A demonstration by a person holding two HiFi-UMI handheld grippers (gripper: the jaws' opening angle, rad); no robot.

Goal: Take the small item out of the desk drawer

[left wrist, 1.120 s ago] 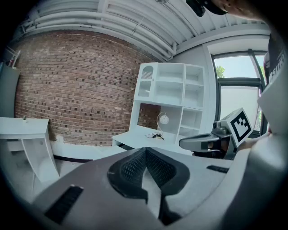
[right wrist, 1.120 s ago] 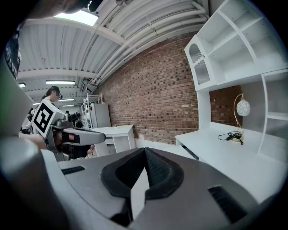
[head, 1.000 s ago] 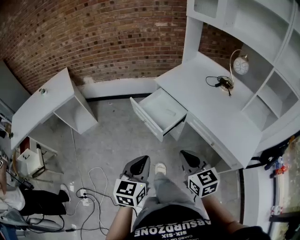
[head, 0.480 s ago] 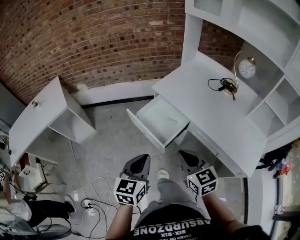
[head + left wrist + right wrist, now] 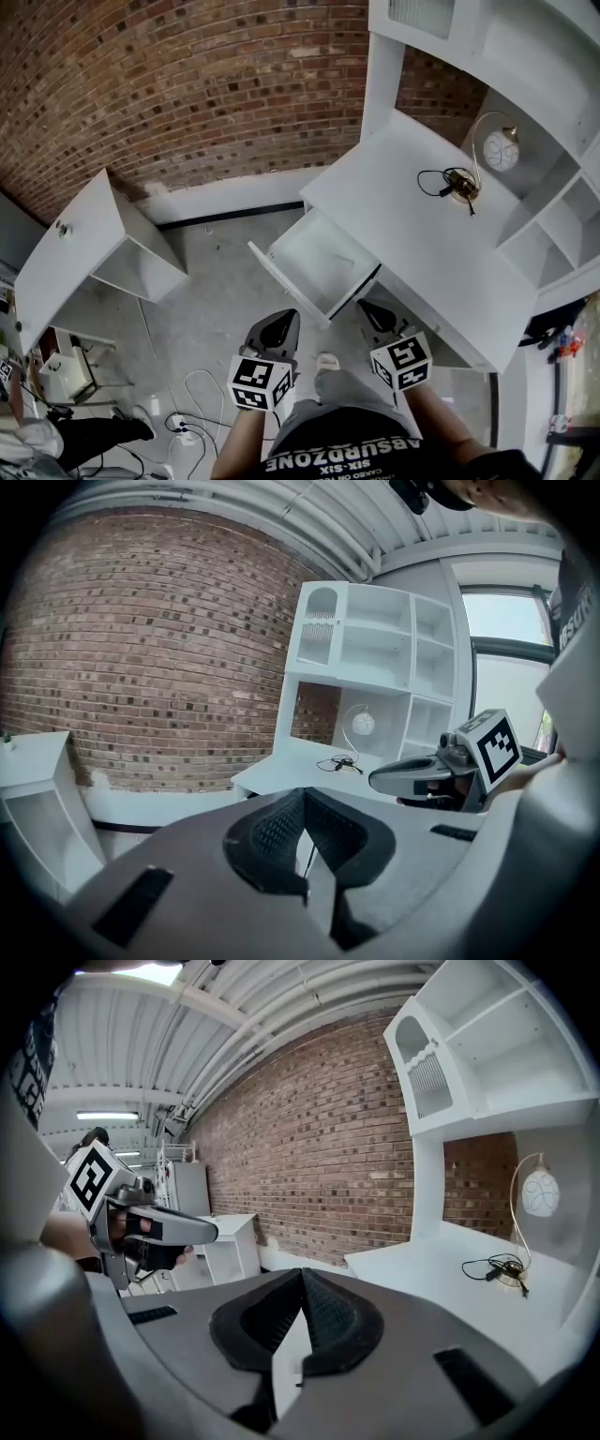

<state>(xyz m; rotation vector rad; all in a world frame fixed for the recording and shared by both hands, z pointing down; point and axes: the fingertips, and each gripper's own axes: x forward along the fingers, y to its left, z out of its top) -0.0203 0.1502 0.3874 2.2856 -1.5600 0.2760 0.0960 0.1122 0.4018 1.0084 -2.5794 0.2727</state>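
Over the last second the open drawer (image 5: 286,281) has slid down the head view toward me. It sat in the middle of the frame and its front panel is now just above the two grippers near the bottom. The desk (image 5: 422,234) at the right and the lamp (image 5: 502,150) at the upper right have shifted the same way, and the cabinet (image 5: 70,253) has drifted further off to the left. The grippers have kept their spot in the frame, so I read this as the whole rig walking up to the desk, not an arm reaching.

The left gripper (image 5: 277,328) is clenched, its pads meeting tip to tip in its own view with nothing between them. The right gripper (image 5: 373,316) is the same, closed and empty.

The item should be on the drawer floor, but against the white lining it is too faint for me to pick out, and neither gripper view looks into the drawer.

So the approach is nearly done and the drawer needs no pulling. Next I'd judge that one gripper has to open and dip over the front panel, which calls for a clearer look inside first.
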